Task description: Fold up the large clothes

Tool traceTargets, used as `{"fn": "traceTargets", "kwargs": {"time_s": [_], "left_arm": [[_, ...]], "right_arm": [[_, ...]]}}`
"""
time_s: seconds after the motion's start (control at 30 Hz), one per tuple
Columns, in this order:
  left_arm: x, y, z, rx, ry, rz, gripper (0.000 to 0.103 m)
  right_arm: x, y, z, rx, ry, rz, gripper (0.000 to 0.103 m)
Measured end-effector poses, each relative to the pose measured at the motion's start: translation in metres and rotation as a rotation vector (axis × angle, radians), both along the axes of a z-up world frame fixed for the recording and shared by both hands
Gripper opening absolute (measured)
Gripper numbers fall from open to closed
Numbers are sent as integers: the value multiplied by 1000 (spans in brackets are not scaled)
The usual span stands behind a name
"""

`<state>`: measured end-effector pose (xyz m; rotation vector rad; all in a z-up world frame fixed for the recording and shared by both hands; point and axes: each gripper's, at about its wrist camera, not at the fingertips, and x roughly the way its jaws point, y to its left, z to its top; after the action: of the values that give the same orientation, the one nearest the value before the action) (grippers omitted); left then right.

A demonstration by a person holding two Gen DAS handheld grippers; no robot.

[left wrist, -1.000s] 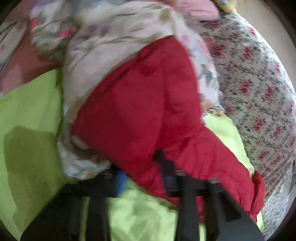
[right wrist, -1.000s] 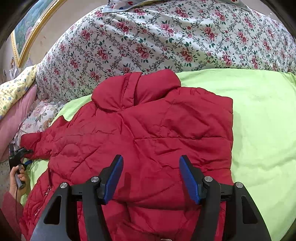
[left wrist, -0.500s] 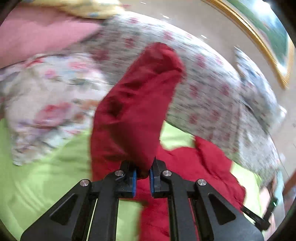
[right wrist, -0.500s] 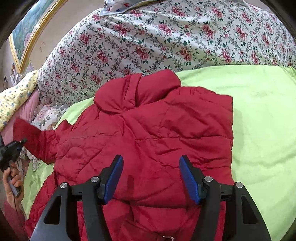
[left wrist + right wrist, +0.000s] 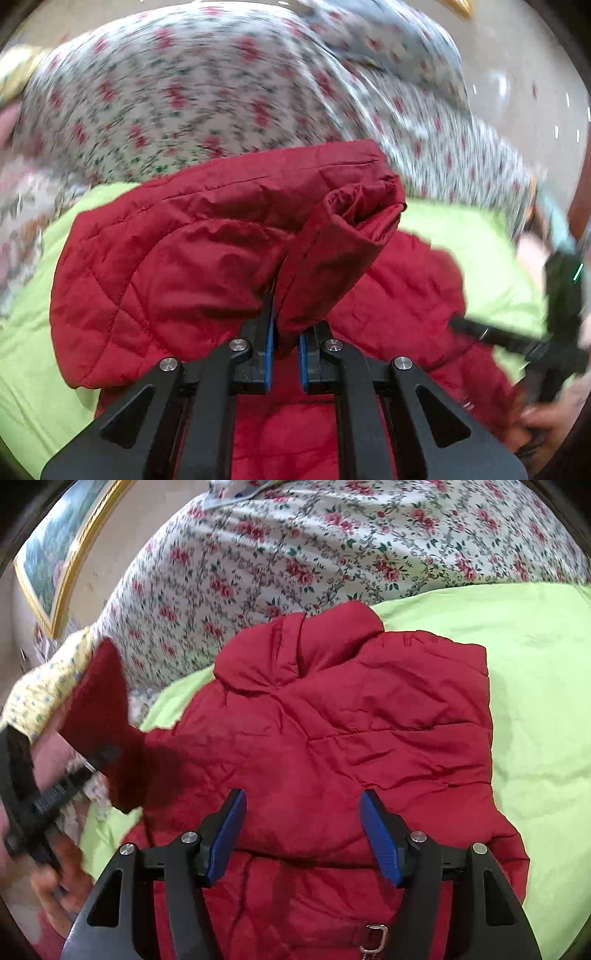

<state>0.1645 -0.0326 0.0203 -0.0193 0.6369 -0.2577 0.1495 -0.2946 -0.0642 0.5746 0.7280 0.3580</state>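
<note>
A red quilted jacket (image 5: 351, 720) lies spread on the green sheet (image 5: 535, 664), collar toward the floral quilt. My left gripper (image 5: 284, 325) is shut on the jacket's sleeve (image 5: 343, 229), which is held off the bed with its cuff hanging open above the jacket body (image 5: 166, 266). In the right wrist view the raised sleeve (image 5: 99, 716) shows at the left, with the left gripper (image 5: 48, 794) and a hand below it. My right gripper (image 5: 303, 805) stands open over the jacket's lower half, with nothing pinched between its blue pads (image 5: 380, 838).
A rose-patterned quilt (image 5: 295, 546) is bunched up behind the jacket. A yellow pillow (image 5: 37, 694) lies at the left, and a framed painting (image 5: 55, 554) hangs on the wall. Bare green sheet extends to the right. A metal clip (image 5: 373, 938) sits at the jacket's near edge.
The left gripper shut on the sleeve, lifted it off the bed and swung it toward the jacket body, rolling as it went. The right gripper stayed where it was, open.
</note>
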Motion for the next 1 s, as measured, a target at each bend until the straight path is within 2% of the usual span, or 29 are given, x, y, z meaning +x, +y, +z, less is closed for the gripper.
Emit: {"fn": "traceTargets", "kwargs": {"time_s": [0.13,0.33,0.5,0.53,0.6,0.63,0.7,0.77,0.83,1.0], "left_arm": [[2,-39,-22,84,25,-34,8],[-3,-75,-52,108,75,-124,8],[-8,-87,-57,82,91,-150,8],[-9,-89,-58,72,94,-153,8],[-8,-90,-59,66,111,-156,9],[-7,-90,-59,60,123,-159,10],[-9,-86,-58,36,139,-173,16],[-12,-79,-54,7,154,-186,26],[-17,-68,-48,-20,154,-191,33],[-20,-34,-28,-71,134,-150,34]], "right_arm": [[0,-14,-7,130,4,-7,66],[10,-28,-16,280,11,26,66],[27,-31,-29,336,44,36,66],[32,-29,-33,333,62,41,62],[37,-24,-37,319,70,57,39],[38,-22,-37,301,72,58,18],[36,-21,-33,266,57,54,15],[33,-21,-26,231,28,51,11],[30,-24,-18,190,-5,38,10],[20,-38,-7,106,-36,-24,9]]}}
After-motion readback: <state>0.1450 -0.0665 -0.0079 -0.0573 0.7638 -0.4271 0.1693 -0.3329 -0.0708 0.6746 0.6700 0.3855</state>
